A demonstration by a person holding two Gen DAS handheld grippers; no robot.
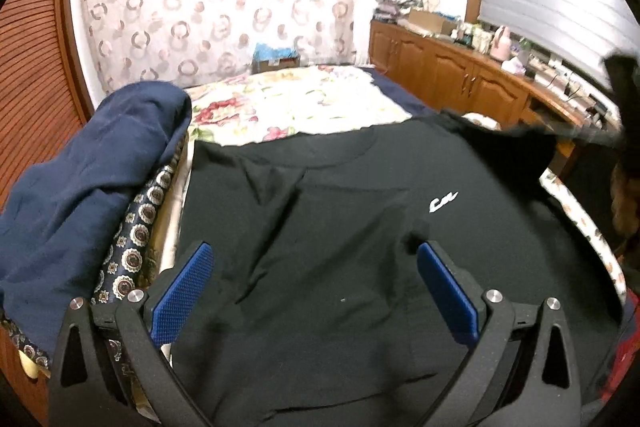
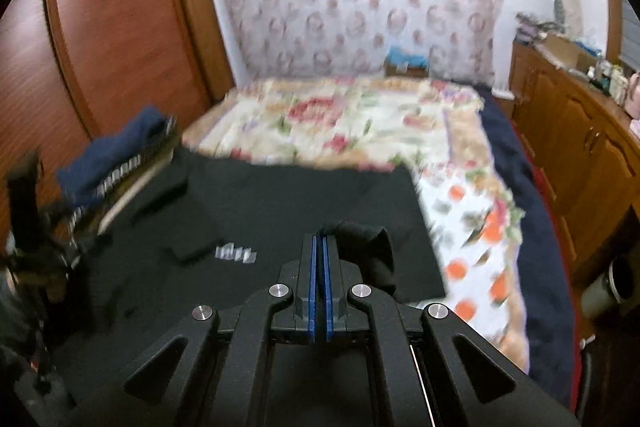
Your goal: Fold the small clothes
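Closest to the right wrist camera, the right gripper has its blue-padded fingers pressed together, with a bunched corner of the black cotton T-shirt rising at their tips; it appears to pinch that fabric, probably a sleeve or side edge, though blur makes the exact hold hard to confirm. Nearest the left wrist camera, the left gripper hangs just above the shirt's lower body with its fingers spread wide, holding nothing. Judging from this, the step in hand is the first side fold: the right gripper looks set to carry its edge inward across the chest. The next move would call for lifting that edge only a little, drawing it straight toward the centre line, and having the left gripper pin or smooth the cloth so the body does not drag. The shirt lies front up on the floral bedspread, its small white chest logo showing, its collar toward the far side, with soft creases running through the middle. Beside its left edge lies a heap of dark blue fabric over a navy medallion-patterned cloth. Farther off, a wooden cabinet runs along the right wall.
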